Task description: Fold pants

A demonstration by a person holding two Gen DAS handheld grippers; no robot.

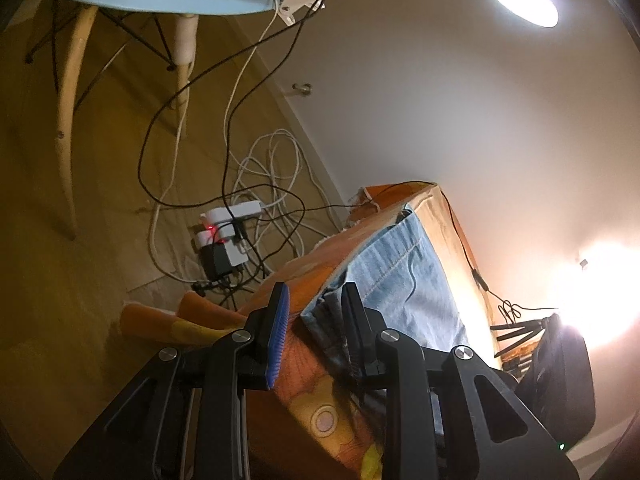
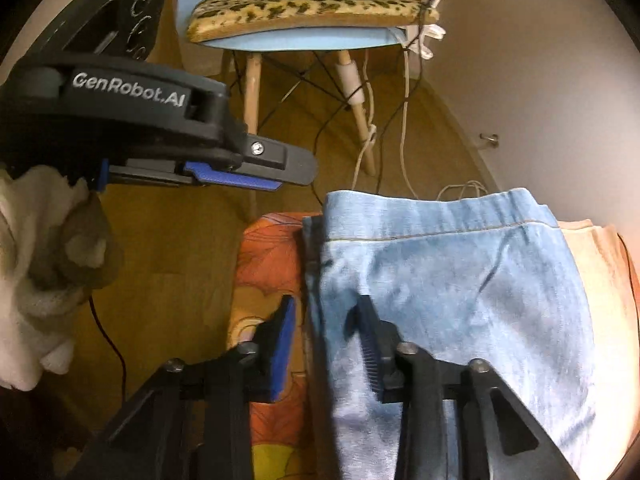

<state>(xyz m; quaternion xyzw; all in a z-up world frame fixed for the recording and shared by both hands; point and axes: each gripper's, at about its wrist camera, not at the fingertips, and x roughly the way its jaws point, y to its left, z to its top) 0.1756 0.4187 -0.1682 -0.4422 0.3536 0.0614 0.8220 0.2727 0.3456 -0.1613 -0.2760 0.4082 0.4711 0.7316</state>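
Note:
Light blue jeans [image 2: 460, 280] lie folded on a surface covered with an orange patterned cloth [image 2: 268, 248], waistband toward the far edge. My right gripper [image 2: 325, 304] points down at their left edge. Its blue-padded left finger is over the orange cloth and its right finger is over the denim, with a gap showing, so it stands open. In the left wrist view the jeans [image 1: 400, 272] run away along the cloth [image 1: 304, 360]. My left gripper [image 1: 314, 292] is narrowly open and holds nothing. From the right wrist view it [image 2: 296, 172] hovers off the surface's left side, near the waistband corner.
A blue chair with a leopard-print cushion [image 2: 312, 4] stands beyond the surface. A power strip with tangled cables [image 1: 228, 232] lies on the wooden floor. A lit lamp [image 1: 520, 0] hangs overhead. A black bag [image 1: 560, 368] sits at the right. A fluffy white sleeve [image 2: 36, 280] is at the left.

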